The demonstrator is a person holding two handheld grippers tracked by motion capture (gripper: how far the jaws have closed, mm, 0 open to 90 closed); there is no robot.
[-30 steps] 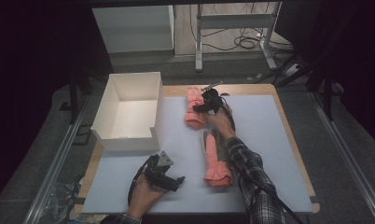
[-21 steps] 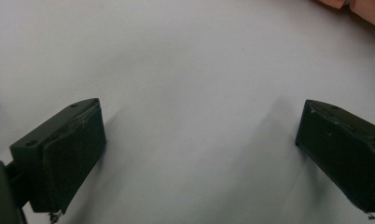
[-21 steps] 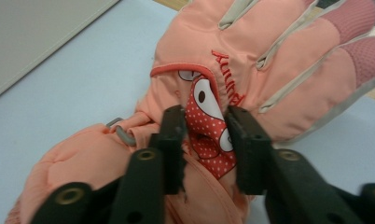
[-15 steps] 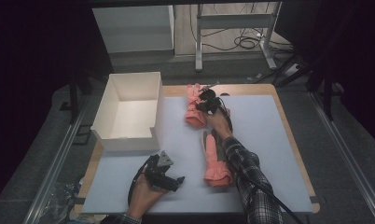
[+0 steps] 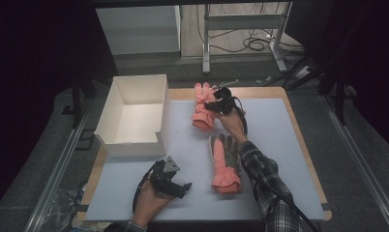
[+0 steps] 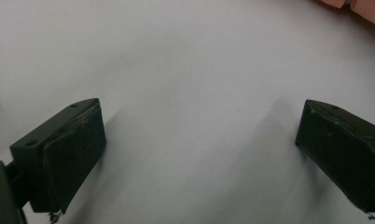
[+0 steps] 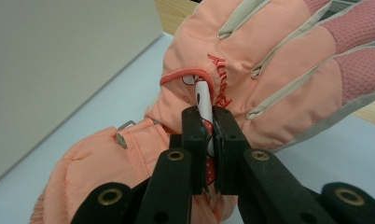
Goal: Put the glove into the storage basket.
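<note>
Now the right hand-held gripper [image 7: 209, 140] is clamped on a small white tag with red dots [image 7: 203, 100] on the back of a pink ski glove [image 5: 203, 105], having just closed on it. That glove lies at the far middle of the bench [image 5: 289, 145], right of the white open box [image 5: 134, 113]. A second pink glove [image 5: 224, 164] lies nearer, well apart. The left hand-held gripper [image 5: 175, 186] rests near the front edge, jaws wide apart over bare white surface.

A lab-like workroom (dark surround): padded table [image 5: 279, 145], floor cables [image 5: 253, 43], metal-legged bench [image 5: 241, 21].
</note>
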